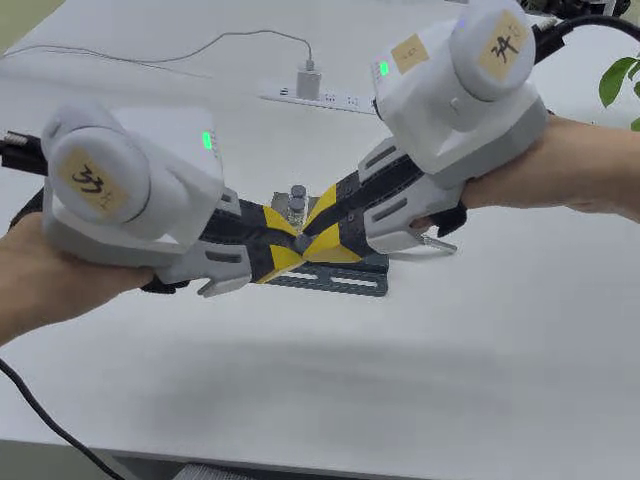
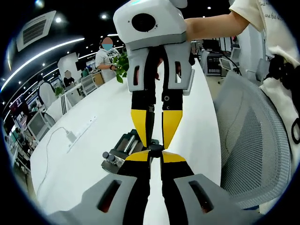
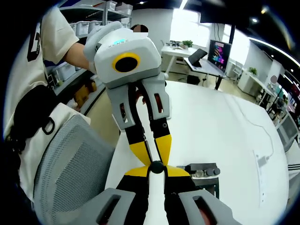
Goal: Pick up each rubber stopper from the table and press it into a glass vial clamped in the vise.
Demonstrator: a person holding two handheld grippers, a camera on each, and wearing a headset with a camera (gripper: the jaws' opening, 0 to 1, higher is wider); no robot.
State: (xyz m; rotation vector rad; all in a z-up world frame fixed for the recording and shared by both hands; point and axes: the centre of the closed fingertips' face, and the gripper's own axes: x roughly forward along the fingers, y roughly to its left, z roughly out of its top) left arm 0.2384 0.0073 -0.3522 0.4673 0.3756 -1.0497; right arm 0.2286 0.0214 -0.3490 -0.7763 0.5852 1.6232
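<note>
A dark rubber stopper [image 1: 303, 241] hangs just above the white table, pinched where the two grippers meet tip to tip. My left gripper [image 1: 290, 245], labelled 33, comes in from the left; my right gripper [image 1: 316, 236] comes in from the upper right. Both pairs of yellow-and-black jaws stand nearly together on the stopper [image 2: 155, 148], also seen as a round dark stopper [image 3: 156, 166] in the right gripper view. Right behind the tips sits the black vise [image 1: 340, 281] with glass vials [image 1: 297, 198] clamped upright. The vise [image 2: 123, 144] lies left of my jaws; the vise [image 3: 202, 168] lies to their right.
A white power strip [image 1: 318, 97] with a plugged charger and a grey cable lies at the far side of the table. Green plant leaves [image 1: 620, 78] reach in at the right edge. A grey mesh chair [image 2: 248, 140] stands beside the table, whose front edge is close.
</note>
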